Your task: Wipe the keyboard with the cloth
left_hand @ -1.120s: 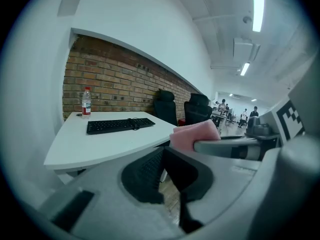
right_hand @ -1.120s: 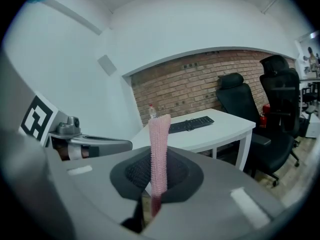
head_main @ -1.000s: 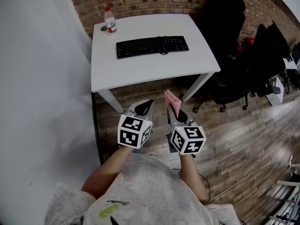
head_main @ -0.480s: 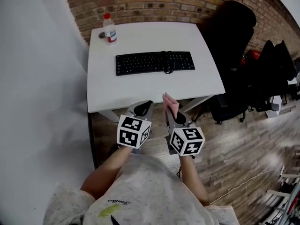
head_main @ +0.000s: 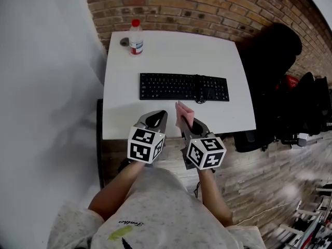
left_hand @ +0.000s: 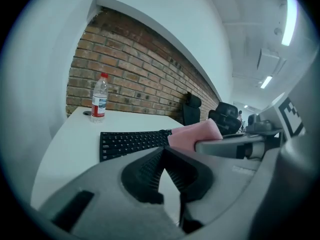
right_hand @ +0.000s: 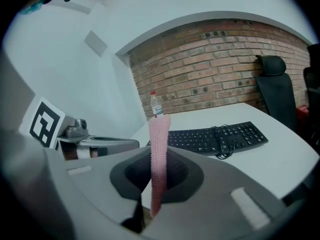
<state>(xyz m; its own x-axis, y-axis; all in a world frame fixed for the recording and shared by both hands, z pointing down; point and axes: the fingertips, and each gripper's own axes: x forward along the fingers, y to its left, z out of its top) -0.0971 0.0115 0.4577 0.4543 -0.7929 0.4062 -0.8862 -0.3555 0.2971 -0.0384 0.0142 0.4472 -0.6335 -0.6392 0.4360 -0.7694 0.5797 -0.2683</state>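
The table (head_main: 171,56) is set in the upper middle of the head view, with the brick wall (head_main: 218,7) behind it along the top edge. The keyboard (head_main: 184,87) is laid across the table's centre, and a coiled cable (head_main: 203,93) is rested on its right part. The bottle (head_main: 136,37) is stood at the table's upper left corner, a small object (head_main: 124,41) just left of it. Chairs (head_main: 277,56) are placed right of the table. Below the keyboard, over the table's lower edge, the left gripper (head_main: 157,118) and right gripper (head_main: 190,124) are held side by side, the cloth (head_main: 184,113) being set upright between the latter's jaws.
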